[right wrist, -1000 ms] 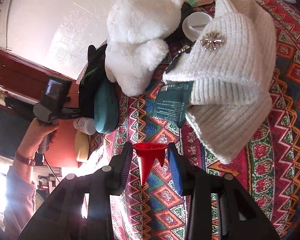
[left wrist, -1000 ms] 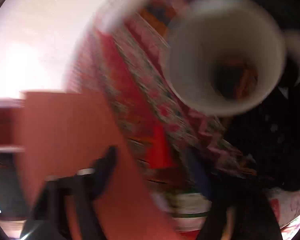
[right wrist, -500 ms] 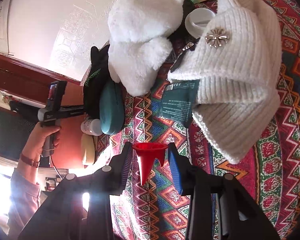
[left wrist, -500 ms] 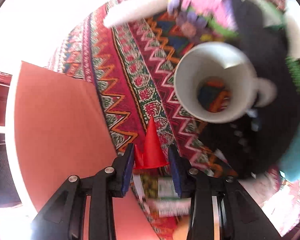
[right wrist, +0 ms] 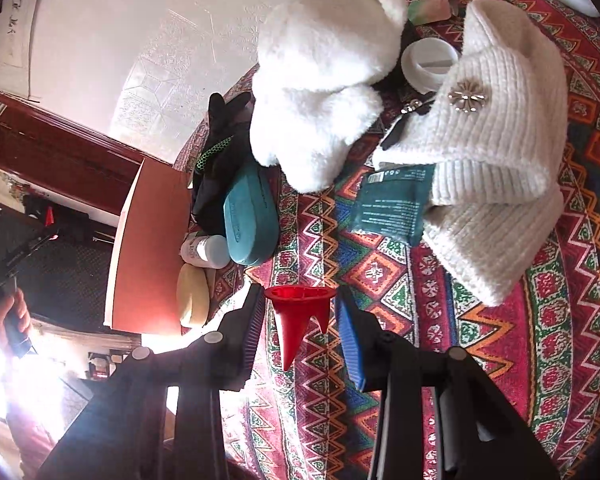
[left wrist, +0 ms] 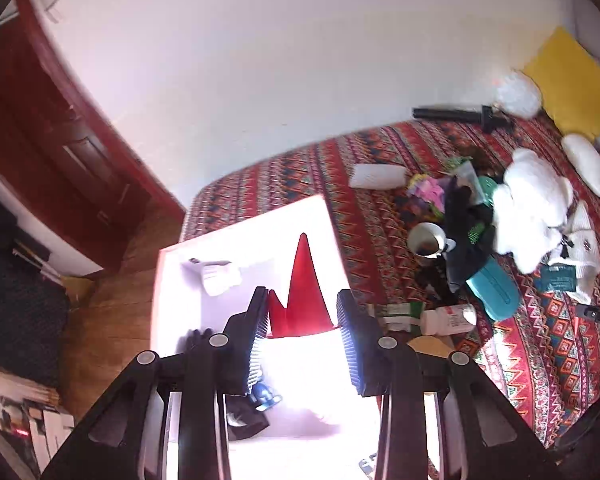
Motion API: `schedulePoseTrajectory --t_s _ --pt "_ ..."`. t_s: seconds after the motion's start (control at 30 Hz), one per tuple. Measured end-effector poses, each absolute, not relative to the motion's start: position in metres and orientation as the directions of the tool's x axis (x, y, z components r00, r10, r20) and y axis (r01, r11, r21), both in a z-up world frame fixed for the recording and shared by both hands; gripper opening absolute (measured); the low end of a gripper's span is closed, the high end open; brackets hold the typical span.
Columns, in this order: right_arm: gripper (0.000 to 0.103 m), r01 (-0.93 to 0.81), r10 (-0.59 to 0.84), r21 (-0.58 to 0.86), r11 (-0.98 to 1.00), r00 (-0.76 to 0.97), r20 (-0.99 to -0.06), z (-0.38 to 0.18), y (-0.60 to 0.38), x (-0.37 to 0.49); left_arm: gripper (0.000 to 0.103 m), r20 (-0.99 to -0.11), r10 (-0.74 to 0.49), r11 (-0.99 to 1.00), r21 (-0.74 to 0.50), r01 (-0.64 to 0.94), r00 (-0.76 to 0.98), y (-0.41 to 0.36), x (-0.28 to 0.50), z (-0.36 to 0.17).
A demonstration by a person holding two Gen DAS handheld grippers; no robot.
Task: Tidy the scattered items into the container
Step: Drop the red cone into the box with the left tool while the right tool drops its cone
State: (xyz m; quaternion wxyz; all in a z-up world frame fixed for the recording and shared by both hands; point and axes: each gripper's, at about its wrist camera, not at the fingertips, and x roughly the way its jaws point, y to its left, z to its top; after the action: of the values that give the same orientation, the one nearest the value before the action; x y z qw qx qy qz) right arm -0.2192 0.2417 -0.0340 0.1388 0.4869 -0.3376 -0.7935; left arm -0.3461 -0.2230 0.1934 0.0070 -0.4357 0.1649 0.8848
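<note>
The bed (left wrist: 380, 168) is covered with a patterned red cloth, and most of the scattered things lie together on it. At its edge stands the container (left wrist: 244, 240), a box with a pale inside and reddish outer walls; in the right wrist view its side (right wrist: 148, 240) shows at the left. Inside it lie a white folded thing (left wrist: 220, 278) and some dark pieces I cannot name.

The white knitted hat (right wrist: 496, 152), with a metal cross ornament, lies on the cloth, touching the white plush bear (right wrist: 320, 92). A dark green packet (right wrist: 392, 204) is partly under the hat. Beside the bear is a teal case (right wrist: 252, 224), with black gloves (right wrist: 220, 136) behind it and a white bottle (right wrist: 204, 252) touching it near the container. A white mug (left wrist: 428, 238) stands further along, next to the black heap.

The left gripper (left wrist: 302, 316) hangs over the open container; its jaws are moderately apart, and the red cone piece (left wrist: 300, 292) sits between them. Whether they press it I cannot tell. The right gripper (right wrist: 300, 312) is above the cloth, near the teal case, jaws likewise moderately apart around a red cone piece (right wrist: 296, 312); contact is not clear.
</note>
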Motion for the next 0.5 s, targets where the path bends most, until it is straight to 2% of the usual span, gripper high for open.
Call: schedulePoseTrajectory --t_s 0.07,0.1,0.13,0.17,0.2,0.27,0.37,0.43,0.5 --pt "0.034 -0.086 -0.543 0.659 -0.747 -0.493 -0.680 -0.028 0.231 -0.217 0.033 -0.763 -0.134 -0.973 0.223 -0.062 -0.633 -0.258 -0.337 0.190" --pt "0.034 -0.071 -0.538 0.649 -0.758 -0.496 -0.682 -0.024 0.223 -0.216 0.048 -0.776 -0.120 -0.986 0.166 -0.017 -0.619 -0.275 -0.337 0.180" --pt "0.034 -0.051 -0.533 0.638 -0.768 -0.501 -0.682 -0.020 0.214 -0.214 0.073 -0.787 -0.128 -0.991 0.128 0.044 -0.604 -0.292 -0.336 0.165" --pt "0.034 -0.028 -0.529 0.628 -0.778 -0.509 -0.679 -0.015 0.204 -0.213 0.083 -0.788 -0.166 -0.986 0.116 0.122 -0.593 -0.308 -0.330 0.149" --pt "0.034 0.000 -0.528 0.617 -0.787 -0.519 -0.673 -0.007 0.193 -0.210 0.087 -0.785 -0.211 -0.973 0.115 0.198 -0.582 -0.323 -0.322 0.133" --pt "0.034 0.070 -0.534 0.598 -0.798 -0.541 -0.650 0.014 0.167 -0.205 0.087 -0.798 -0.227 -0.952 0.061 0.300 -0.559 -0.346 -0.301 0.096" --pt "0.034 0.217 -0.565 0.550 -0.806 -0.557 -0.608 0.052 0.109 -0.205 0.087 -0.794 -0.170 -0.916 -0.091 0.390 -0.584 -0.372 -0.263 0.057" --pt "0.034 0.311 -0.590 0.510 -0.801 -0.553 -0.589 0.075 0.063 -0.212 0.090 -0.769 -0.216 -0.895 -0.089 0.436 -0.602 -0.379 -0.243 0.044" --pt "0.034 0.400 -0.615 0.467 -0.789 -0.539 -0.576 0.097 0.016 -0.225 0.092 -0.772 -0.180 -0.883 -0.147 0.446 -0.610 -0.388 -0.238 0.036"
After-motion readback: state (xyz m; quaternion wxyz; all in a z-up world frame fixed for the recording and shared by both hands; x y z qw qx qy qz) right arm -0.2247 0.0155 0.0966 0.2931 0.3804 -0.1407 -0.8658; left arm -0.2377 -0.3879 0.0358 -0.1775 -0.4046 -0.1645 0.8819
